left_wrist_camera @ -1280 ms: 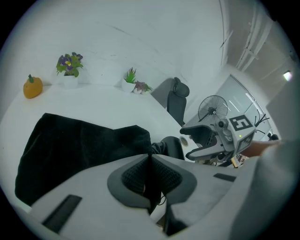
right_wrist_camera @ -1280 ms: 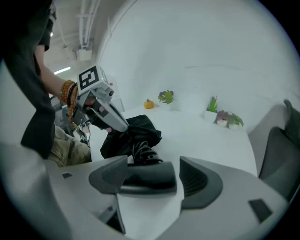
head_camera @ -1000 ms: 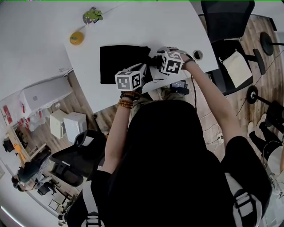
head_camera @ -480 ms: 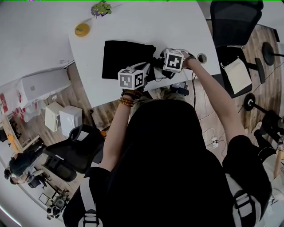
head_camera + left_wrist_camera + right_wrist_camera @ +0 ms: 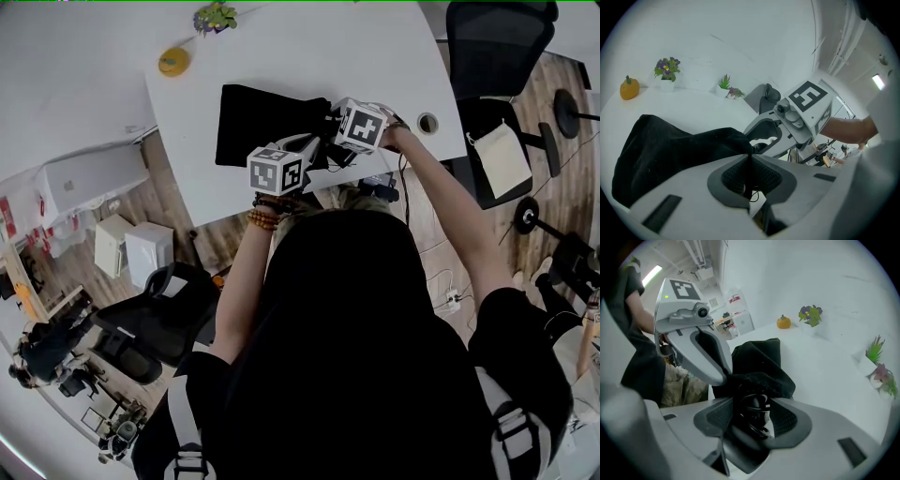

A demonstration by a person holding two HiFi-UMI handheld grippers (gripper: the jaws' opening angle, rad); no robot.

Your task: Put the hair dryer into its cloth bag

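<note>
The hair dryer (image 5: 758, 405) is mostly hidden by the cloth bag (image 5: 759, 362) and the right tongs (image 5: 753, 420); only dark coiled parts are seen. The surface's (image 5: 375, 56) near edge is covered by the person's head (image 5: 366, 281).

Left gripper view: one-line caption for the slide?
Left gripper, jaws shut on the rim of the black cloth bag lying on the white table.

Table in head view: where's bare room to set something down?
Widest bare patch: far right of the table, between the cloth bag, the flower pot and the small ring. Narrower strip left of the bag, nearer than the orange pumpkin. Crowded: near edge, at the bag's mouth round the hair dryer.
</note>
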